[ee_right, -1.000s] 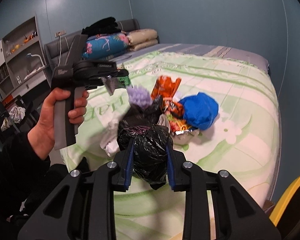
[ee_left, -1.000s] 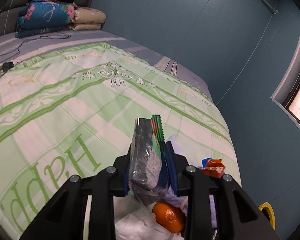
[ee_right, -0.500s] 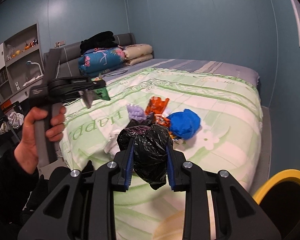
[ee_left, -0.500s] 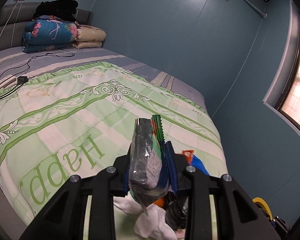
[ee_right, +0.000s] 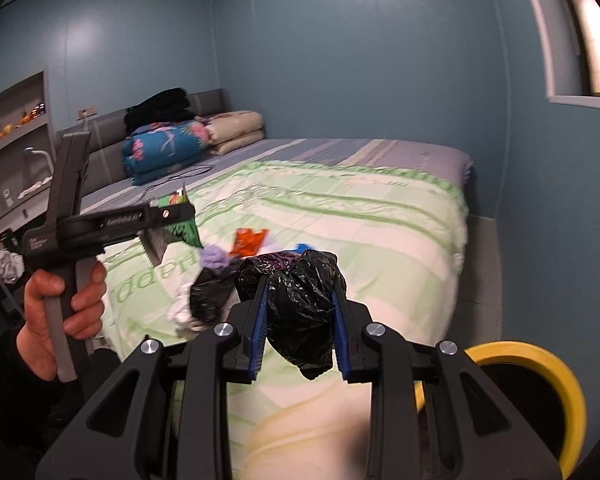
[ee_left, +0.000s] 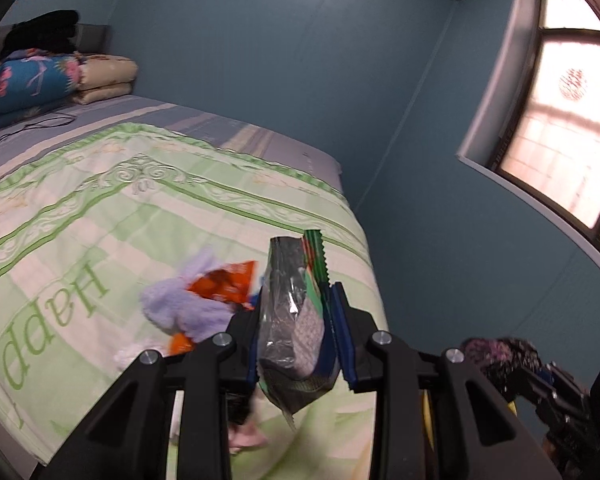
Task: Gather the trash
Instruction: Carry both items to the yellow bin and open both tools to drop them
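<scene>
My left gripper [ee_left: 296, 332] is shut on a crumpled silver and green snack wrapper [ee_left: 294, 320], held up above the bed's foot corner. In the right wrist view the same left gripper [ee_right: 168, 216] is at the left, held by a hand [ee_right: 60, 308], wrapper [ee_right: 176, 228] in its jaws. My right gripper [ee_right: 300, 320] is shut on a bunched black plastic bag [ee_right: 300, 304], above the bed's edge. A yellow-rimmed bin [ee_right: 532, 380] shows at the lower right. More trash lies on the bed: an orange wrapper [ee_left: 224, 284], a lilac fluffy ball [ee_left: 184, 308], a black bag [ee_right: 210, 292].
The bed has a green and white cover [ee_left: 80, 240]. Folded quilts [ee_right: 168, 148] and dark clothes are piled at its head. A cable [ee_left: 24, 128] runs over the bed. Shelves [ee_right: 16, 128] stand on the left wall. A window [ee_left: 560, 120] is at the right.
Both grippers have pulled back and up from the trash pile, each keeping its load. The yellow-rimmed bin has come into the right wrist view, and the window into the left.
</scene>
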{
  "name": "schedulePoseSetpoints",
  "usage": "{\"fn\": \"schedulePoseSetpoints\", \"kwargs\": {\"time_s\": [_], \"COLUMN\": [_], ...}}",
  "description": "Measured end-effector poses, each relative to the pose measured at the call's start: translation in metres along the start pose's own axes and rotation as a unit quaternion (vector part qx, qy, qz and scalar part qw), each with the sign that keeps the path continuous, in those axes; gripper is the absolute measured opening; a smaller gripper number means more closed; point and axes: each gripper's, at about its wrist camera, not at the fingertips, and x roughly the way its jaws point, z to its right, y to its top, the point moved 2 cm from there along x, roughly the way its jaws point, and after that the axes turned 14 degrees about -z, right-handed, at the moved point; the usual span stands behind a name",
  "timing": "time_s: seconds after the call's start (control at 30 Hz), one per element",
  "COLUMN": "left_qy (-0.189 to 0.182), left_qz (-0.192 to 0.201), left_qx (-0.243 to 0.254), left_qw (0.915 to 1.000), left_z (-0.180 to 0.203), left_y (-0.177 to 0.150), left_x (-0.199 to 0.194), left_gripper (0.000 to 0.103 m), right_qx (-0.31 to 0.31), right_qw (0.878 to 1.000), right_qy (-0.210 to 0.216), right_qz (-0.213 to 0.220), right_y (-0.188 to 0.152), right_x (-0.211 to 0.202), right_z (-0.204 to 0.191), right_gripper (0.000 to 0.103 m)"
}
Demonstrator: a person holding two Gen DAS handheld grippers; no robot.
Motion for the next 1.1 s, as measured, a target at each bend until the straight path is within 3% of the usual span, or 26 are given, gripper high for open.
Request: {"fn": "schedulePoseSetpoints", "kwargs": {"time_s": [0.27,0.63,0.83,1.1], "left_qy": [-0.034,-0.071,-0.1,-0.11], "left_qz": [-0.05,-0.118,-0.148,-0.185], "left_qx": [0.061,0.14,0.157,0.171], "left_qw": [0.9963,0.9805,0.9714,0.9614], "left_z": [0.067,0.166,0.203,0.234], "left_y": [-0.009,-0.028,-0.041,-0.066], "left_x": [0.032,0.079,0.106,0.133], "left_gripper": [0.028,0.028,0.028,0.028], "right_qx": [0.061,0.111,0.132,0.154], "right_qw": [0.996,0.983,0.979,0.976], "right_qy": [-0.067,-0.139,-0.15,-0.148], "right_qz": [0.012,0.044,0.039,0.034], "right_y": [-0.004,-0.01,-0.013,-0.01], "right_x": [-0.04,-0.096,-0.105,-0.114], "right_z": [0.057,0.106,0.126,0.149], "right_gripper": [0.026,0.027,0.027,0.027]}}
